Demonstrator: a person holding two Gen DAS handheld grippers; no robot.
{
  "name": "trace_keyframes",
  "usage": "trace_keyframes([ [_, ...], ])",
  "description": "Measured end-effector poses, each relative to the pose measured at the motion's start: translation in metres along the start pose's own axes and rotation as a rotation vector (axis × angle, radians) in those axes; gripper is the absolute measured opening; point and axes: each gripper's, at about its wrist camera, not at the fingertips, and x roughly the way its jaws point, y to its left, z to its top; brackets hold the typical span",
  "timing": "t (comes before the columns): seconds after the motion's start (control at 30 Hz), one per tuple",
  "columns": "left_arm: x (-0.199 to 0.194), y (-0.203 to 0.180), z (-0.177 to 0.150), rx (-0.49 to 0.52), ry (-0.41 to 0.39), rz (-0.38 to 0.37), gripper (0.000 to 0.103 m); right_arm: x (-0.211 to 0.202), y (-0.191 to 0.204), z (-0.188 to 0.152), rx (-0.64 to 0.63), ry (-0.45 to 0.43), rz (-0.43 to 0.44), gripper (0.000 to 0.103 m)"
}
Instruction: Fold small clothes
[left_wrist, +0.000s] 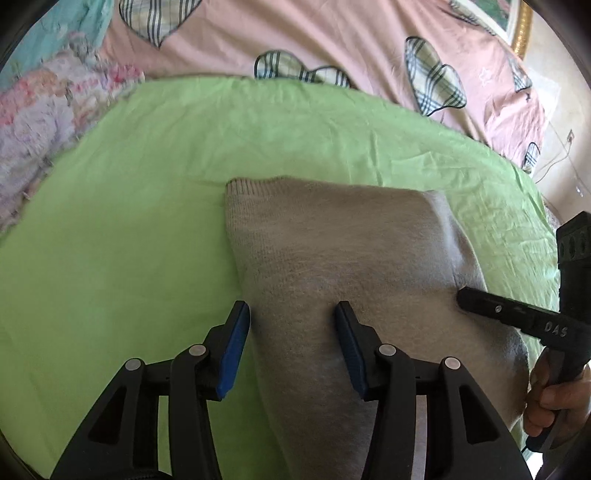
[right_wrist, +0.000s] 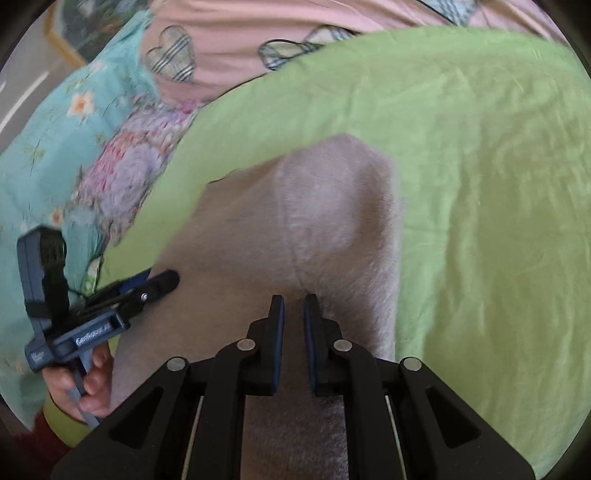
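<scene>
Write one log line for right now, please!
sweater: folded on green sheet | left gripper: open | right gripper: narrow gap, holds nothing

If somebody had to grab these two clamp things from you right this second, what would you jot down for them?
Left gripper: jaws wide open over the near left part of the beige knitted garment, gripping nothing.
Right gripper: jaws nearly closed, a narrow gap showing, tips at the garment's crease; no cloth visibly pinched.
The garment lies on the green sheet, already folded into a compact shape with a flap over its right side.
Left to do: any last fold or smoothing, judging by the loose flap. No other clothes are in view.
</scene>
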Motion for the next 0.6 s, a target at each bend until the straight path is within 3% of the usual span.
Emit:
trace_keyframes([
  [0.07, -0.018, -0.004, -0.009, 0.014, -0.023, -0.007, 0.044, -0.017, 0.007, -0.006, -0.014, -0.04, 0.024, 0.013],
  [0.2, -0.067, -0.003, -0.047, 0.016, -0.073, -0.142, 0.041, -0.057, 0.023, -0.035, -0.069, -0.091, 0.085, 0.013],
  [0.33, -0.105, -0.01, -0.086, 0.045, -0.12, -0.224, 0.033, -0.078, 0.025, -0.069, -0.095, -0.09, 0.081, 0.013],
  [0.43, -0.118, -0.016, -0.108, 0.073, -0.137, -0.289, 0.033, -0.083, 0.023, -0.091, -0.096, -0.084, 0.057, 0.013],
  [0.53, -0.102, -0.022, -0.12, 0.096, -0.086, -0.218, 0.031, -0.075, 0.02, -0.104, -0.101, -0.06, 0.009, 0.013],
  [0.6, -0.086, -0.019, -0.128, 0.088, -0.041, -0.189, 0.028, -0.066, 0.015, -0.11, -0.11, -0.038, -0.087, 0.013],
])
